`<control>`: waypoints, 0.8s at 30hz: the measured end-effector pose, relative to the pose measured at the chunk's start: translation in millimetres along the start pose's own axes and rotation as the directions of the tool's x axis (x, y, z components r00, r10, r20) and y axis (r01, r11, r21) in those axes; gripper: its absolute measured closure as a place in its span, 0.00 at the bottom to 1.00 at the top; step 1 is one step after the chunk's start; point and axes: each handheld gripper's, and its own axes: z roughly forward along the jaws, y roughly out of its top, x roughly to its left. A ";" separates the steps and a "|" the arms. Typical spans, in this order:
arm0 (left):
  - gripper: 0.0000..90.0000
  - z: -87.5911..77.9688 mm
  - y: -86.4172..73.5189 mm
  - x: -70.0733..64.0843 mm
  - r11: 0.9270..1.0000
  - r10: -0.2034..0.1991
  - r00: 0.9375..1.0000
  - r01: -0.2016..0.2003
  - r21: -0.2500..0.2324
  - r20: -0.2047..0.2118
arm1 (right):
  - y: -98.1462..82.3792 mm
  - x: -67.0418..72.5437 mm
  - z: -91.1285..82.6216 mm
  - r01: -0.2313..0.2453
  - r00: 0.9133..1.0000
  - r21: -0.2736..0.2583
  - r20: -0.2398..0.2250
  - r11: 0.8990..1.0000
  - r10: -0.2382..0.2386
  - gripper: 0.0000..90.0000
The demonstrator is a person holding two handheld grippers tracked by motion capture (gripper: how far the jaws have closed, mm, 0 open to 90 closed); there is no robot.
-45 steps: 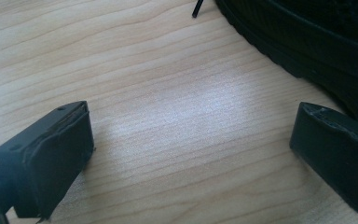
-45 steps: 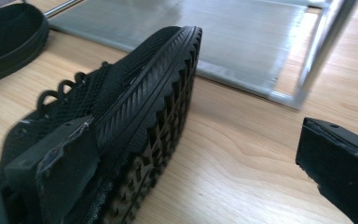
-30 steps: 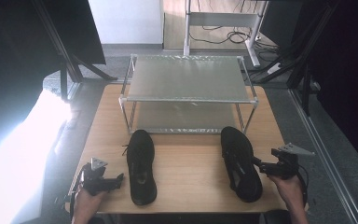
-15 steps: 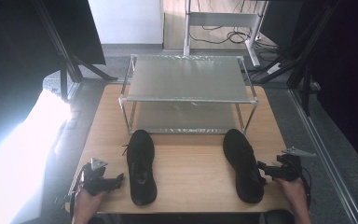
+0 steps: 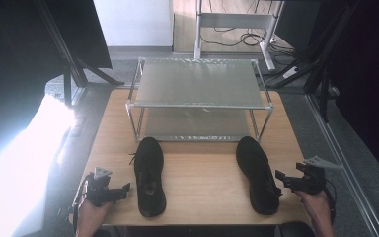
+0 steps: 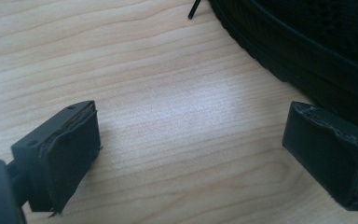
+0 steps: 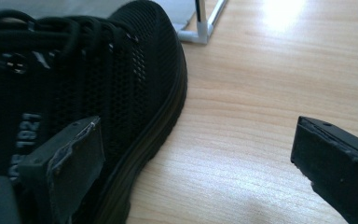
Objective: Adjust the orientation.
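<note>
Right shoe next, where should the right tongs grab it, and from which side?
Probably the heel collar of the right shoe. The right tongs sit open at its outer side near the heel, and the shoe stands upright, toe toward the rack. Come in from that outer side, over the rim.

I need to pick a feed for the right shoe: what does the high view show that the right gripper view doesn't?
High view alone: the whole rack, the left shoe, left gripper, and both hands. Right gripper view alone: the right shoe's mesh, laces and side lettering, and the open jaws close up. Both: right shoe, right gripper, table, a rack leg.
</note>
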 end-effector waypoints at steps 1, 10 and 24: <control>0.04 -1.1 0.4 -0.7 1.000 -0.003 1.000 0.003 -0.001 -0.001 | 0.3 0.6 -1.2 0.003 1.000 -0.006 0.002 1.000 -0.003 0.03; 0.02 -23.3 12.5 -10.8 0.998 -0.025 1.000 0.025 -0.061 -0.006 | 7.1 11.2 -17.5 0.012 0.999 -0.016 -0.032 1.000 -0.013 0.01; 0.00 -51.0 27.5 -31.4 0.991 -0.040 0.998 0.047 -0.121 0.056 | 17.8 34.8 -28.7 0.012 0.996 0.015 -0.092 1.000 -0.010 0.01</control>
